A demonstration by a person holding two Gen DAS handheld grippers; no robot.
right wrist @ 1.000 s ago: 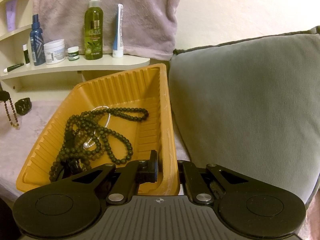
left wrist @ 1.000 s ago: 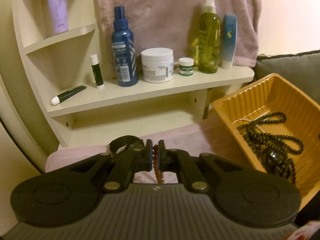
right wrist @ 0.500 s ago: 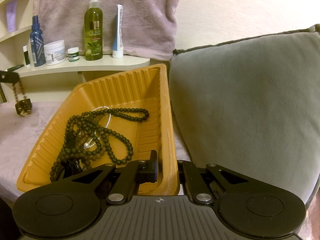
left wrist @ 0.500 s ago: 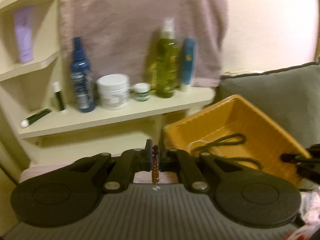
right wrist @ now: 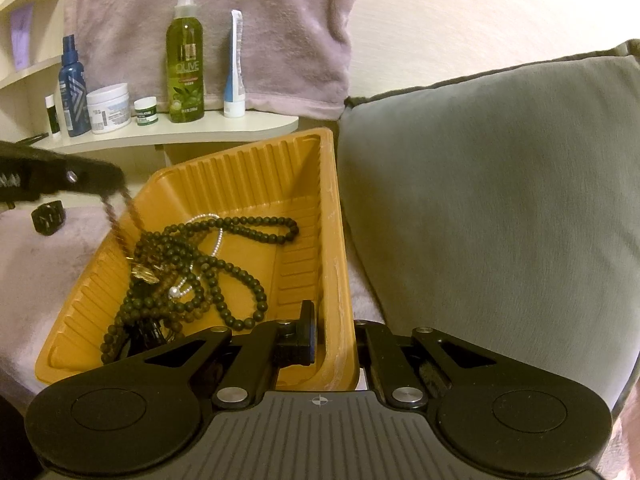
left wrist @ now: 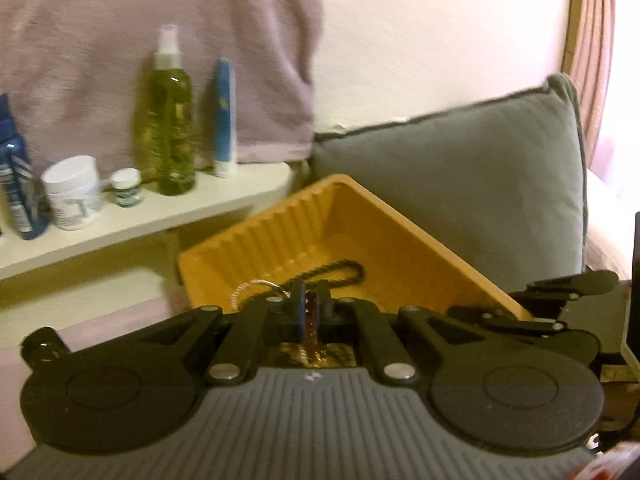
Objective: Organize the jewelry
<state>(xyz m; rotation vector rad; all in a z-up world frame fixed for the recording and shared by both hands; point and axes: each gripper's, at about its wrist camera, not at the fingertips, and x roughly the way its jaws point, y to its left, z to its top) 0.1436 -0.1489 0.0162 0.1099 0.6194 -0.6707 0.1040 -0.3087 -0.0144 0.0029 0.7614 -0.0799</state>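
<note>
My left gripper [left wrist: 310, 308] is shut on a brown bead bracelet [left wrist: 310, 326] and holds it over the left rim of the orange tray [left wrist: 400, 232]. In the right wrist view the left gripper [right wrist: 114, 184] shows at the left edge, and the bracelet [right wrist: 120, 220] hangs from it down into the tray [right wrist: 332, 240]. The bracelet's gold charm rests on the dark bead necklaces [right wrist: 224, 264] and a pearl strand [right wrist: 218, 240] in the tray. My right gripper [right wrist: 334, 334] is shut on the tray's near right rim.
A grey cushion [right wrist: 492, 200] stands right of the tray. A cream shelf [right wrist: 192, 132] behind holds an olive spray bottle [right wrist: 185, 60], a blue bottle, jars and a tube. A black watch-like item [right wrist: 48, 218] lies on the pink cloth left of the tray.
My left gripper has carried the brown bracelet rightward from the pink cloth to above the tray, where its lower end now rests among the necklaces. The right gripper has kept still on the rim.
</note>
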